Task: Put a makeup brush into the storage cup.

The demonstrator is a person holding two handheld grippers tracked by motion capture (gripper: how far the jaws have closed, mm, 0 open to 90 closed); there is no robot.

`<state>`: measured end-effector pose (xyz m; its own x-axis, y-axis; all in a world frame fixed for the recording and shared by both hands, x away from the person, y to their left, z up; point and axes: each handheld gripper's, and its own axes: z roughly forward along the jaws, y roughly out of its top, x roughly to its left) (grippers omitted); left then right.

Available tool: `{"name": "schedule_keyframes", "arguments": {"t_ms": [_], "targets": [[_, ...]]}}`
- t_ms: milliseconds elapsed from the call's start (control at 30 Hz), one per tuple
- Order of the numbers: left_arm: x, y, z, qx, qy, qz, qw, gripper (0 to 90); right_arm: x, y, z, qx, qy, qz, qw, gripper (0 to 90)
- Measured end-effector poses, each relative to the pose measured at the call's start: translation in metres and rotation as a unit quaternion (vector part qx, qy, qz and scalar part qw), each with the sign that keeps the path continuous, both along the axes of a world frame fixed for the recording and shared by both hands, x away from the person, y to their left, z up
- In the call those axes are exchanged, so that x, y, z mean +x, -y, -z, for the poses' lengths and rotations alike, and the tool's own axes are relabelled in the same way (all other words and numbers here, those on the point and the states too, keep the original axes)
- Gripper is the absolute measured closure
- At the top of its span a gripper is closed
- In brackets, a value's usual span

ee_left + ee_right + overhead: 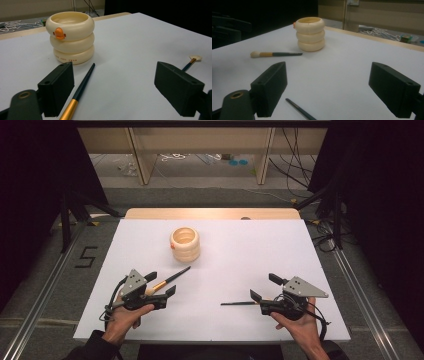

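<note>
A cream cup shaped like three stacked rings, with an orange beak, stands upright at the middle back of the white table. A makeup brush with a gold ferrule and dark handle lies on the table between the jaws of my open left gripper; its handle points toward the cup. My right gripper is open, and a thin dark brush lies flat by its lower jaw. The right gripper view has this thin handle between the jaws, with the cup and the cream-headed brush beyond.
The white sheet covers a wooden tabletop whose back edge shows. Metal rails run along both sides on the floor. Wooden legs and cables lie behind the table. A small cream brush head peeks past the jaw at the right of the left gripper view.
</note>
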<state>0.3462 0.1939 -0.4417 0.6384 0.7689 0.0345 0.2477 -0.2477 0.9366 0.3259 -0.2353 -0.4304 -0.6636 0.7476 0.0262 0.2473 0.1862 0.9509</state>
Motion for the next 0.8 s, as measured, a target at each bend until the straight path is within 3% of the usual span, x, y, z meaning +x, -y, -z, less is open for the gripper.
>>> {"name": "schedule_keyframes", "arguments": {"t_ms": [167, 233, 267, 433, 467, 533, 700, 767, 800], "targets": [[0.0, 0.0, 0.0, -0.001, -0.001, 0.0, 1.0, 15.8, 0.003, -0.004, 0.001, -0.013, -0.002, -0.013, 0.9998, 15.9], [0.0, 0.001, 0.0, -0.003, -0.003, -0.002, 1.0, 15.8, 0.005, -0.007, 0.001, -0.029, -0.008, -0.026, 0.9992, 16.3], [0.0, 0.001, 0.0, -0.004, -0.003, -0.001, 1.0, 15.8, 0.005, -0.008, 0.001, -0.038, -0.023, -0.033, 0.9985, 16.4], [0.0, 0.001, 0.001, -0.004, -0.004, -0.001, 1.0, 15.8, 0.01, -0.014, 0.002, -0.07, -0.029, -0.055, 0.9956, 17.3], [0.0, 0.001, 0.001, -0.005, -0.005, -0.002, 1.0, 15.8, 0.013, -0.016, 0.002, -0.103, -0.032, -0.068, 0.9918, 17.4], [-0.001, 0.002, 0.001, -0.009, -0.011, -0.004, 0.9999, 15.8, 0.016, -0.018, 0.004, -0.127, -0.046, -0.077, 0.9878, 19.8], [0.0, 0.002, 0.001, -0.007, -0.009, -0.002, 0.9999, 15.8, 0.026, -0.02, 0.008, -0.169, -0.085, -0.1, 0.9768, 23.8], [-0.001, 0.002, 0.001, -0.009, -0.01, -0.004, 0.9999, 15.8, 0.031, -0.021, 0.009, -0.178, -0.09, -0.105, 0.9743, 24.5], [-0.001, 0.002, 0.001, -0.009, -0.01, -0.004, 0.9999, 15.8, 0.033, -0.022, 0.009, -0.189, -0.092, -0.113, 0.9711, 25.5]]}}
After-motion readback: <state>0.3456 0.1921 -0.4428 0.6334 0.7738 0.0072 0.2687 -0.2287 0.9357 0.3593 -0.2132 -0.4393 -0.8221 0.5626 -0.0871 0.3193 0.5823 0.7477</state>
